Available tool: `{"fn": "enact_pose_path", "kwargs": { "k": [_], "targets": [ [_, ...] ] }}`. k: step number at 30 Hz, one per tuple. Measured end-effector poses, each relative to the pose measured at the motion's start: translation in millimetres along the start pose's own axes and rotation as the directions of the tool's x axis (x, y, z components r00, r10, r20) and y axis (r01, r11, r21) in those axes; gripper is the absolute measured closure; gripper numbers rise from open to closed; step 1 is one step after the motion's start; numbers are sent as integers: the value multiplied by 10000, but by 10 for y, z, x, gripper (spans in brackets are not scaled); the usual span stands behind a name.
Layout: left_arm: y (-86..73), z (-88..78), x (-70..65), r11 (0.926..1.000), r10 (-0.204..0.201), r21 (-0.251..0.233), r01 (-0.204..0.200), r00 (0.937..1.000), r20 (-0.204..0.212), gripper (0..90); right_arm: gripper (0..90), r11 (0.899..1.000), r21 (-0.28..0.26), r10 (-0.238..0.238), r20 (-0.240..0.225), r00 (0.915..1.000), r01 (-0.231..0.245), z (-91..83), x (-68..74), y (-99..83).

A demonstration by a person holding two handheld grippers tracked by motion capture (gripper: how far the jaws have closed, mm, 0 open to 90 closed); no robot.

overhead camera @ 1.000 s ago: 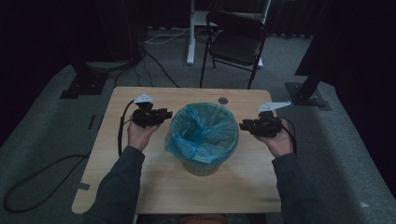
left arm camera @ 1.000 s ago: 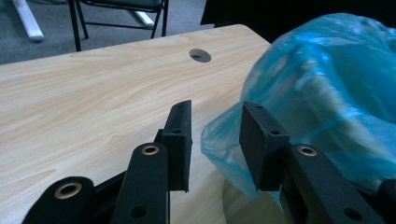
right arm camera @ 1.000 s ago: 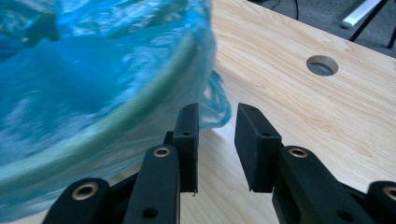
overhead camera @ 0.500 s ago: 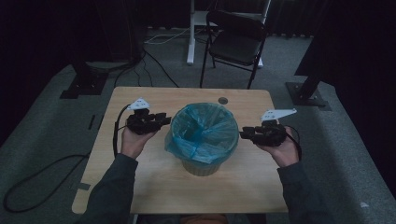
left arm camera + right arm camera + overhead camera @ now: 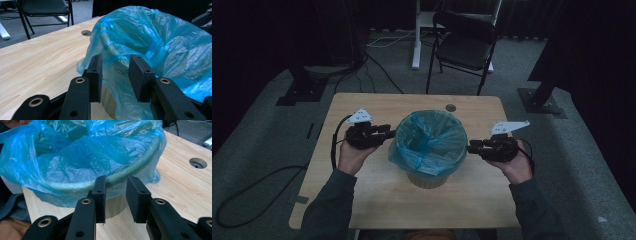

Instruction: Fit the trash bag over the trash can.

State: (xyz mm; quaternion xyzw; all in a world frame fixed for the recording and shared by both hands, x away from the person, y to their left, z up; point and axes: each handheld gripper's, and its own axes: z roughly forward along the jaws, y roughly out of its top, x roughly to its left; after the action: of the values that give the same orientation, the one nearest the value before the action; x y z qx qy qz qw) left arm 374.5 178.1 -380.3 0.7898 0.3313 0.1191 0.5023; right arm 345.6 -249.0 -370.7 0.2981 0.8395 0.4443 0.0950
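Note:
A round pale bin (image 5: 428, 179) lined with a blue plastic bag (image 5: 430, 141) stands in the middle of the wooden table (image 5: 362, 200). My left gripper (image 5: 389, 134) is level at the bag's left side, its tips right by the film. In the left gripper view its jaws (image 5: 116, 60) stand apart, with the crumpled bag (image 5: 155, 40) just beyond them and nothing pinched. My right gripper (image 5: 470, 147) points at the bag's right side. In the right gripper view it (image 5: 116, 180) is open just short of the rim under the bag (image 5: 82, 162).
A round cable hole (image 5: 451, 107) is in the table behind the bin. A black folding chair (image 5: 464, 47) stands past the far edge, with stands and cables on the grey floor around it. A cable (image 5: 333, 145) loops from the left gripper over the table's left part.
Both hands have slid toward the near side of the table, staying beside the bin. Jaw gaps look the same, and the bag has not shifted.

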Motion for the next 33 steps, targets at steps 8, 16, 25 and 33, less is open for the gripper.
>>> {"fn": "enact_pose_path", "kwargs": {
  "k": [8,16,25,33],
  "targets": [
    [-31,-58,-70,9999,149,45,-150,9996,234,622,690,9998,7,-215,-127,9997,215,-30,80,-9],
    [-28,-86,-143,9993,365,94,-370,9983,444,619,688,9991,-41,-423,-287,9987,422,-39,163,23],
    [-21,-106,-208,9983,562,96,-570,9962,658,615,680,9977,-49,-672,-626,9958,670,-57,248,76],
    [-19,-140,-254,9977,664,92,-673,9948,770,614,667,9967,-84,-812,-892,9927,807,-45,311,99]
  ]
}}
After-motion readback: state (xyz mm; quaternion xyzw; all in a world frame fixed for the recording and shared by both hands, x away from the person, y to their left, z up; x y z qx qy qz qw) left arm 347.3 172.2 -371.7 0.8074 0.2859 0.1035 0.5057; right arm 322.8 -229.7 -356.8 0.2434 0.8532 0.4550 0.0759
